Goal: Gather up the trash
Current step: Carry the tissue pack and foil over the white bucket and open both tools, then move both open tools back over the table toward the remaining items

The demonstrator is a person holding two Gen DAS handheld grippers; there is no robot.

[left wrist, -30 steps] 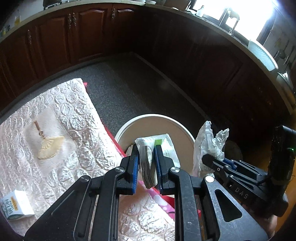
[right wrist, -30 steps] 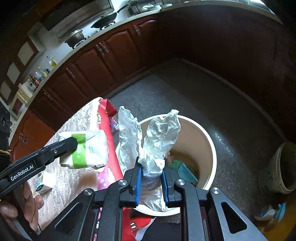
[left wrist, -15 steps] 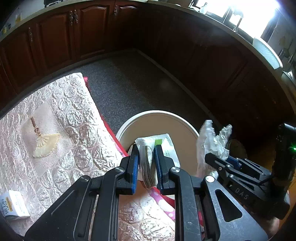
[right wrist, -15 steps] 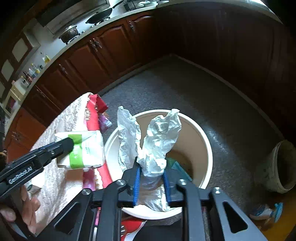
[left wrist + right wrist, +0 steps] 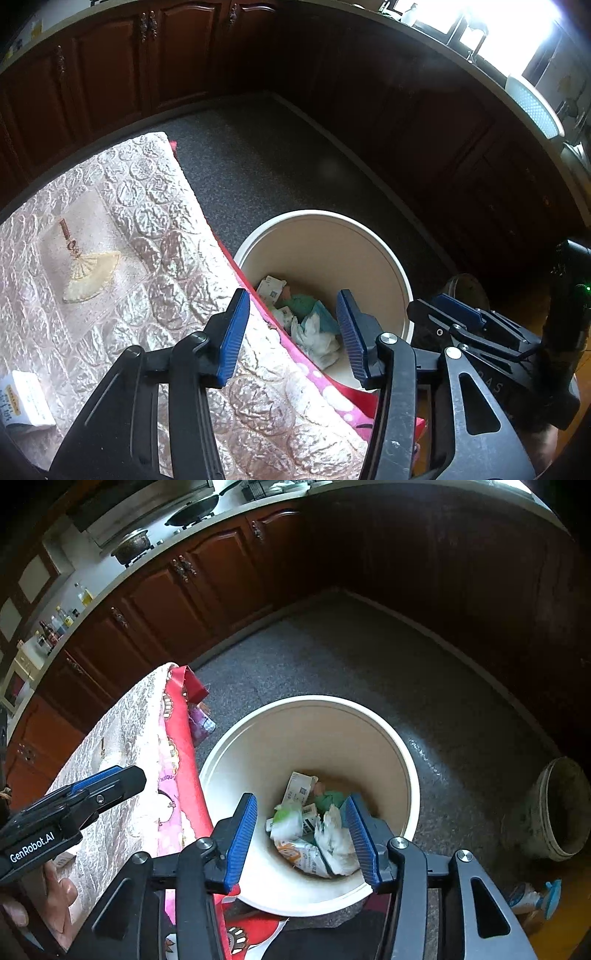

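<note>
A kitchen with dark wood cabinets (image 5: pixel 207 590) runs around a speckled grey floor (image 5: pixel 369 657), and a stove with pans sits on the far worktop in the right wrist view. In front stands a counter (image 5: pixel 122 229) covered with a pale pink embossed cloth, a red and pink patterned sheet hanging over its edge. Just beside that edge, on the floor, stands a round cream bin (image 5: pixel 402 764).

The trash (image 5: pixel 314 834) lies at the bottom of the bin: a crumpled white plastic bag, a white packet with green print, small printed cartons and a bit of green wrapping, all heaped together.

The left tongs (image 5: pixel 291 332) hang over the counter edge and the near rim of the bin, their blue-padded jaws spread wide with nothing between them. The right tongs (image 5: pixel 303 840) hover over the mouth of the bin, jaws likewise spread and holding nothing; the trash shows through the gap far below them. Each pair of tongs appears at the side of the other's view.

A small white box (image 5: pixel 22 402) with yellow print rests on the cloth at the near left corner of the counter. To the right of the bin, on the floor, stands a grey worn bucket (image 5: pixel 557 808), and near it lies a spray bottle (image 5: pixel 535 897) with a blue top.
</note>
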